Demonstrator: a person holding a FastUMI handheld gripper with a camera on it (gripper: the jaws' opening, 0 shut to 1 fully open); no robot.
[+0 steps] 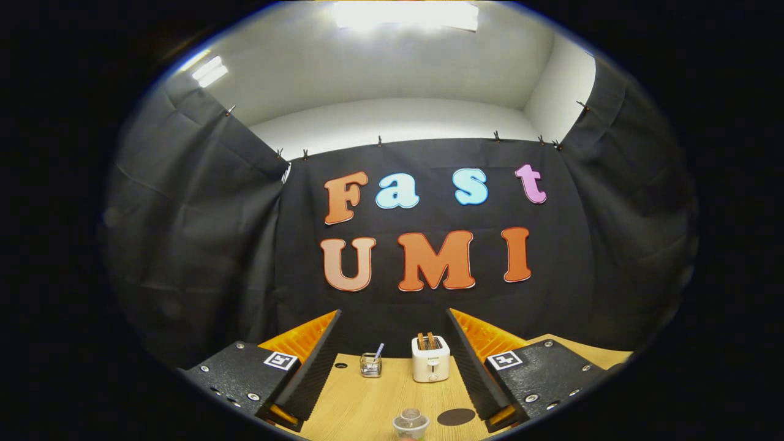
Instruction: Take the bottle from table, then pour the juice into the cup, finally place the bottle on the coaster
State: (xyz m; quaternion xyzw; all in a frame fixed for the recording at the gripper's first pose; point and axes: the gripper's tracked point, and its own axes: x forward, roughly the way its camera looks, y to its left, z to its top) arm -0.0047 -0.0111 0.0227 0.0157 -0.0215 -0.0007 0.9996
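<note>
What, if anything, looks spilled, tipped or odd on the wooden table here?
Nothing stands out. The white toaster and the small clear glass holder stand upright at the back of the wooden table; the dark round coaster lies flat and the clear plastic cup is upright, between the open gripper fingers.

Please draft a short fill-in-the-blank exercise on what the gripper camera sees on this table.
1. The gripper has its fingers ____, with nothing held between them.
2. At the far edge of the wooden table, the white toaster holds two slices of ____.
3. The dark round coaster lies just to the ____ of the clear cup.

Missing words: open; toast; right
</note>
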